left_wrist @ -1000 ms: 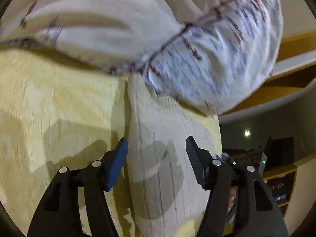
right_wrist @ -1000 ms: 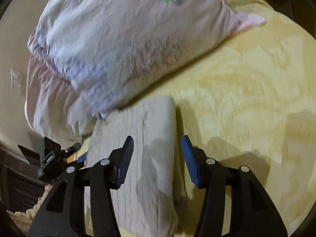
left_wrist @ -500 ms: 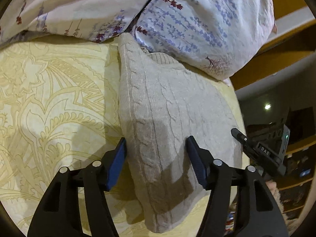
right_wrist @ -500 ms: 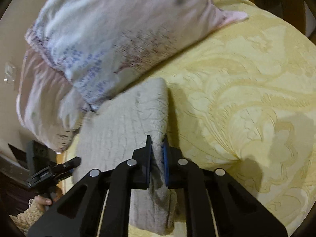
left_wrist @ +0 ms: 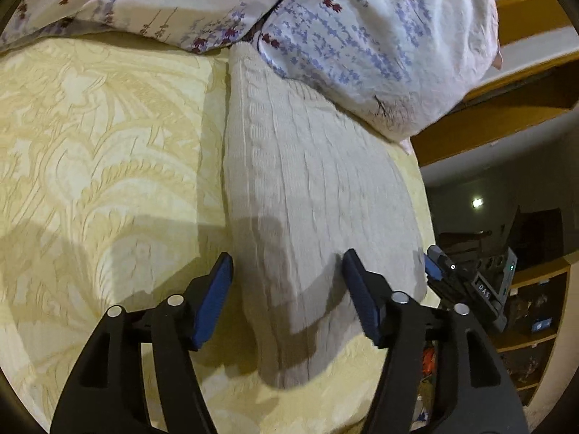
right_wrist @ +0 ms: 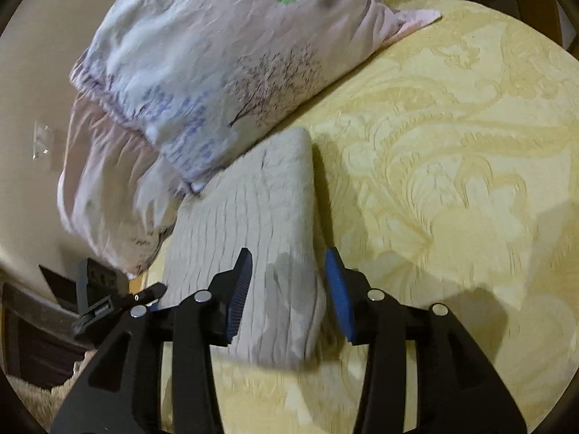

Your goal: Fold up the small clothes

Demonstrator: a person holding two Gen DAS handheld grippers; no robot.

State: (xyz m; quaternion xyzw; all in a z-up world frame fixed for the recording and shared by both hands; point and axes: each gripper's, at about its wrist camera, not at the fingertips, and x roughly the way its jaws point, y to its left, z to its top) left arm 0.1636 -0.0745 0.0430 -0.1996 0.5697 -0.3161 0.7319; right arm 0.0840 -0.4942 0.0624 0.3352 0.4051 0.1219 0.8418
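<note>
Fingers of the left gripper (left_wrist: pixel 286 296) and right gripper (right_wrist: pixel 287 291) are both spreading, released, astride the folded cream cable-knit sweater (left_wrist: pixel 311 199) on the yellow patterned bedspread (left_wrist: pixel 101 137), its far end touching the floral pillow (left_wrist: pixel 362 47). A retreating pad could snag the knit and undo the fold.

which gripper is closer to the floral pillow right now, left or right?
Can't call it. Left gripper and right gripper both hover over the near end of the folded knit sweater, jaws opening with nothing pinched. The floral pillow lies at the sweater's far end.
</note>
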